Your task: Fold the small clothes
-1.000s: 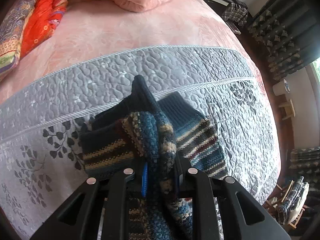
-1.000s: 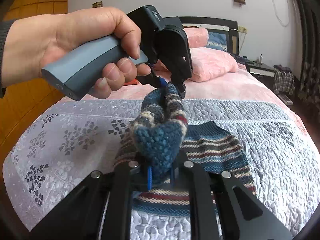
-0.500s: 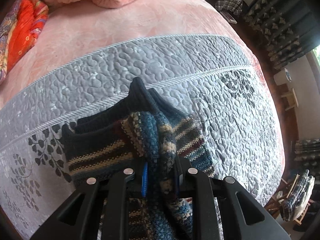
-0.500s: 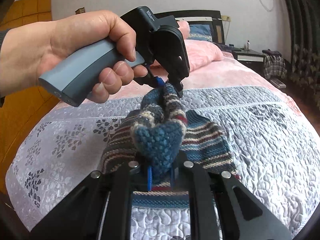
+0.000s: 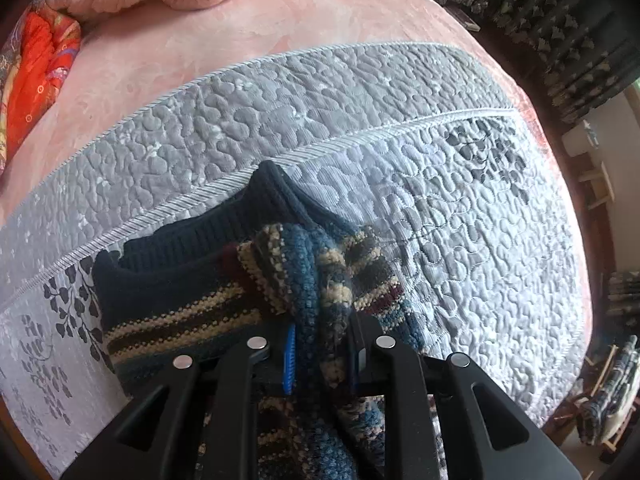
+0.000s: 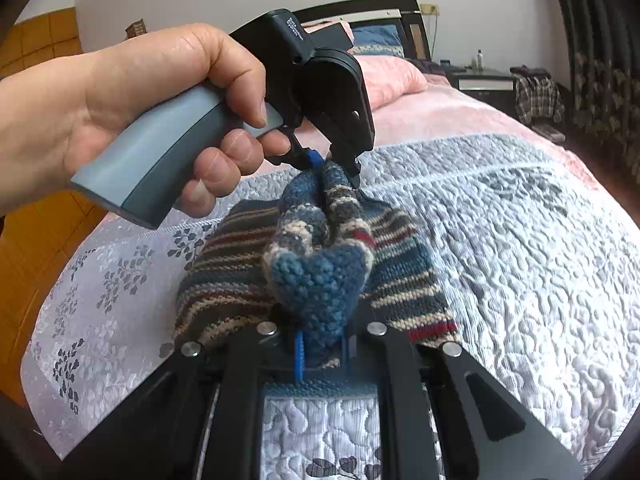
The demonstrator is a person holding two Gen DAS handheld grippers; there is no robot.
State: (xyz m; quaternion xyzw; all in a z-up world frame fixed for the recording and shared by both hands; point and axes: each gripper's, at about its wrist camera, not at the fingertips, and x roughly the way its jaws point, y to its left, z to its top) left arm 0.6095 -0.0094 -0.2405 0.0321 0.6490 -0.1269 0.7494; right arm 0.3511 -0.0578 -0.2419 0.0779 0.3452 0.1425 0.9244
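One striped knit sweater [image 6: 316,268], lying on the bed's grey quilt [image 6: 520,240], fold partly made. Left claw [image 6: 334,164] and right claw [image 6: 320,344] each clamped on a bunched edge, lifted above the rest. Left to do: lay edge over, flatten. Containers: none visible.

Home bedroom (bed [image 6: 520,208], pillow [image 6: 392,80])

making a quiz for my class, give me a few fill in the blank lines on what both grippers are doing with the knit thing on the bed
1. Both grippers are shut on the striped ____ sweater.
2. The sweater lies partly on a grey quilted ____.
3. In the right wrist view, a bare hand holds the ____ gripper.
4. The right gripper pinches a ____ fold.

Missing words: knit; bedspread; left; blue
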